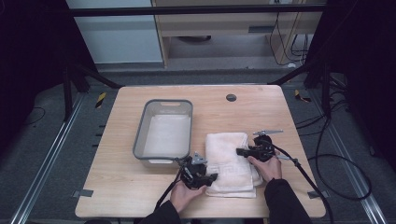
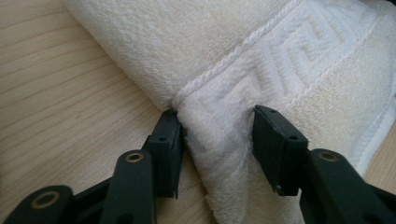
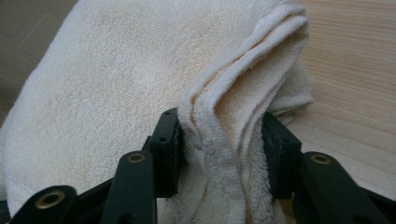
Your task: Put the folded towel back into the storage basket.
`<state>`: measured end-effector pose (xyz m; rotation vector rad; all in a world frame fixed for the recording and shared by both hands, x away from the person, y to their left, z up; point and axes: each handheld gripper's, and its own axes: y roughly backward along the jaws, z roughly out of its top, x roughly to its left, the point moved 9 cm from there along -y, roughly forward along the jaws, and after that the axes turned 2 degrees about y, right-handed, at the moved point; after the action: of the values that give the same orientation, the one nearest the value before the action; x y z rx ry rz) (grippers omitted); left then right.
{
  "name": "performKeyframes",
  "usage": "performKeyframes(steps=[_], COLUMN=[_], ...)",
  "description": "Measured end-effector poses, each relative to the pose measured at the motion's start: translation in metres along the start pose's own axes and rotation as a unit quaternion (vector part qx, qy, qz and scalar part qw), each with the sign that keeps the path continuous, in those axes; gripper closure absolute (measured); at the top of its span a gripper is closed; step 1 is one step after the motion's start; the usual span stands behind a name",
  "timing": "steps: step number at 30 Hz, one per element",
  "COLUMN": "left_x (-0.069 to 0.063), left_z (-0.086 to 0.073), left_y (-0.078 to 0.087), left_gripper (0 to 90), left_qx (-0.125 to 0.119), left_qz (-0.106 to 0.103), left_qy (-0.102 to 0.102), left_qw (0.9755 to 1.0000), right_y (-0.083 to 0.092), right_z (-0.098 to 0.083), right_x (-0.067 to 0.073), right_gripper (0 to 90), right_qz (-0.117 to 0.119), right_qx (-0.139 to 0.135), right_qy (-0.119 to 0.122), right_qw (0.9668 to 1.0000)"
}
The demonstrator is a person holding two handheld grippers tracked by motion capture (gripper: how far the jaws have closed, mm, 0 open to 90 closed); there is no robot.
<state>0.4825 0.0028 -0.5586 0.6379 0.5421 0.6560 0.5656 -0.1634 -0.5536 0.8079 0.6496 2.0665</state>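
1. Your towel lies folded on the table, just right of the grey tub, with its near edge close to the table's front. You have the left gripper on its near-left corner and the right gripper on its right side.

2. Left-side risk: in the left gripper view the left jaw presses the fold while the right jaw looks to sit just off the cloth. Lift now and, by my reckoning, that corner could slide out, because the bite is shallow and takes in only the bordered hem.

3. Right-side risk: the right gripper view shows several layers bunched between the jaws. A layer at the edge may not be caught, so the fold could fan open and drop when you raise it.

4. If one hand rises ahead of the other, the towel will likely sag, unfold, or drag over the tub's rim.

5. Fingers, left: partly closed at a middling gap around the towel corner, touching on one side; I cannot tell that it is firmly clamped.

6. Fingers, right: drawn in narrow, both pads pressing the bunched edge — it looks like a real hold.
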Motion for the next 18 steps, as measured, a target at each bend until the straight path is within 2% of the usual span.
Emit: performKeyframes(steps=[5, 11, 18], left_x=[-0.004, -0.005, -0.007], left_z=[0.0, -0.001, 0.0], left_y=[0.001, 0.004, 0.008], left_gripper=[63.7, 70.0, 75.1], left_qx=[0.005, 0.009, -0.004], left_qz=[-0.005, -0.014, -0.019], left_qy=[-0.009, -0.011, -0.01], left_qw=[0.9999, 0.9998, 0.9998], right_y=[0.004, 0.009, 0.019], right_z=[0.003, 0.006, 0.01], right_x=[0.001, 0.006, 0.01], right_gripper=[65.3, 66.4, 66.6], right_qz=[0.01, 0.009, 0.01], right_qx=[-0.002, -0.009, -0.022], right_qy=[0.004, 0.012, 0.019], right_qw=[0.9999, 0.9998, 0.9995])
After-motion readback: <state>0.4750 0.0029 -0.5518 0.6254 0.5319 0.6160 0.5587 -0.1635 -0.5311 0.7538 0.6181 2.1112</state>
